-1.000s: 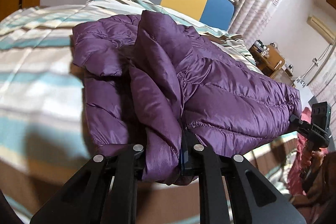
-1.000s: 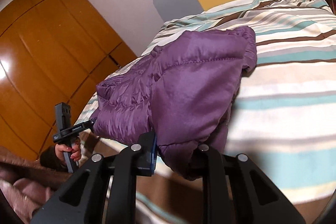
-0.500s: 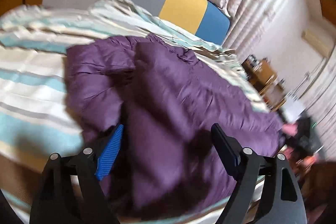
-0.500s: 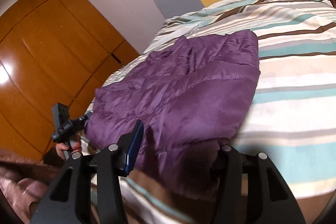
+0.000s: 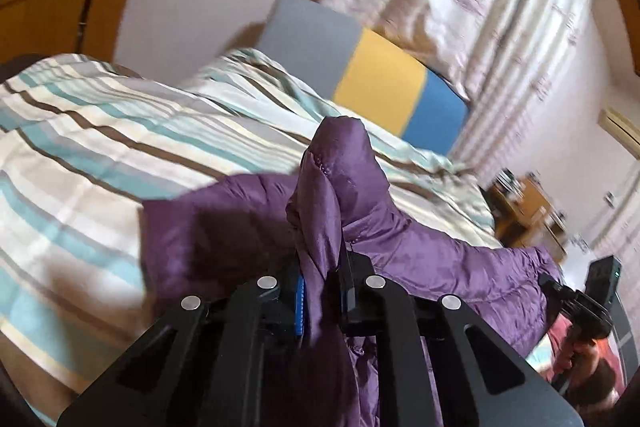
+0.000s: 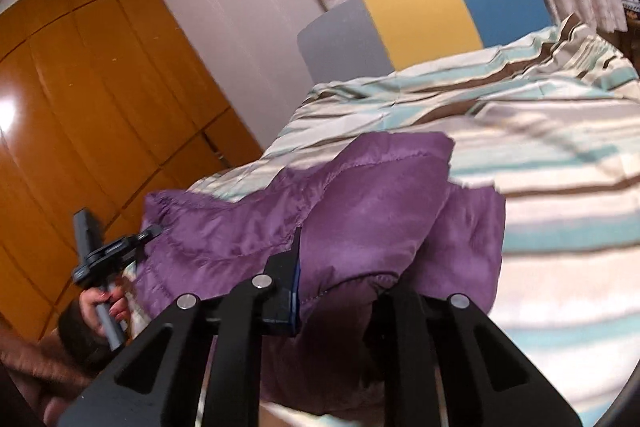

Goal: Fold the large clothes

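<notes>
Left claw [image 5: 323, 285] closing, pads pinching a bunched edge of the purple jacket [image 5: 420, 251]. The jacket lies on the striped bed [image 5: 100, 131], long axis running claw to claw along the near bed edge. Right claw [image 6: 340, 291] closing on the jacket's opposite end. Judgement: next fold goes away from both claws, toward the headboard [image 6: 420, 15].

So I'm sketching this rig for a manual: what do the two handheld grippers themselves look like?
Both are matte black, with angular fingers on triangular cut-out arms pinned by round silver rivets. The left gripper has a ribbed blue pad on one finger; the right gripper shows a blue pad edge too. From the side, each shows a boxy black camera above a grey handle.
</notes>
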`<state>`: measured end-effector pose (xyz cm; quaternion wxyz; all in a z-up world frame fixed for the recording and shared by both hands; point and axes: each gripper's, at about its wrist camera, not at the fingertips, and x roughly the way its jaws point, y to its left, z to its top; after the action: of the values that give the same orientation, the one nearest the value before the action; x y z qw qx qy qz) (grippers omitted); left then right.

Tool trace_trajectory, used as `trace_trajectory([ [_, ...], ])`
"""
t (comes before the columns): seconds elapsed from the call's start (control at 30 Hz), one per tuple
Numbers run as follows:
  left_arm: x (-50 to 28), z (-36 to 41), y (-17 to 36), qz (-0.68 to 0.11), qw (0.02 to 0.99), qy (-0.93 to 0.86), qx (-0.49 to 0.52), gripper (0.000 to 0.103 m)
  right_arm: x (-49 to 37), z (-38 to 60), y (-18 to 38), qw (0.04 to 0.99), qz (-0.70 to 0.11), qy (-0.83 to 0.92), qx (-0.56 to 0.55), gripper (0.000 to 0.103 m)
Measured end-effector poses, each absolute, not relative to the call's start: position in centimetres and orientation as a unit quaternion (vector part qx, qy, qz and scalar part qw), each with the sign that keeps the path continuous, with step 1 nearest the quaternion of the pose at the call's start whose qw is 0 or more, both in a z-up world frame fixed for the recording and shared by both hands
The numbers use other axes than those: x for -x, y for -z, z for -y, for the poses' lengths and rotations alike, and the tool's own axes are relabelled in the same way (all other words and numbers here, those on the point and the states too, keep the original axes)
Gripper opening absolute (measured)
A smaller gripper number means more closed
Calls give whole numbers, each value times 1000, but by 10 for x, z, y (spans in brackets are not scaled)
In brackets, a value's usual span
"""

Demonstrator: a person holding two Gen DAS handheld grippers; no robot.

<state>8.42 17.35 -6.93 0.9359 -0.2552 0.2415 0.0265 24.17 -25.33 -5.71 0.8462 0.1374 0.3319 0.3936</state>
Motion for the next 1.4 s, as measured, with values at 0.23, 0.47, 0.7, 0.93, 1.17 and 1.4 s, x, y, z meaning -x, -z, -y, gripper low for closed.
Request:
trace_trajectory([
  [0.23,-125,-178,83,-227,931,-138,251,12,-311,205,76,866,-342,-336,-141,16],
  [0.47,-155,-185,103,-222,928,-209,214,12,-358,174,109,882,-349,-289,-126,16],
  [0.7,-183,-193,128,-246,920,-231,197,12,-386,144,148,894,-367,-244,-84,20],
  [0.93,-210,-206,159,-322,897,-207,223,15,-405,134,181,880,-424,-209,-49,29],
  [1.17,-206,-202,155,-332,893,-208,222,43,-404,130,184,883,-424,-200,-31,32],
  [1.4,-165,-158,102,-265,919,-221,190,83,-401,126,181,886,-421,-192,-19,35],
])
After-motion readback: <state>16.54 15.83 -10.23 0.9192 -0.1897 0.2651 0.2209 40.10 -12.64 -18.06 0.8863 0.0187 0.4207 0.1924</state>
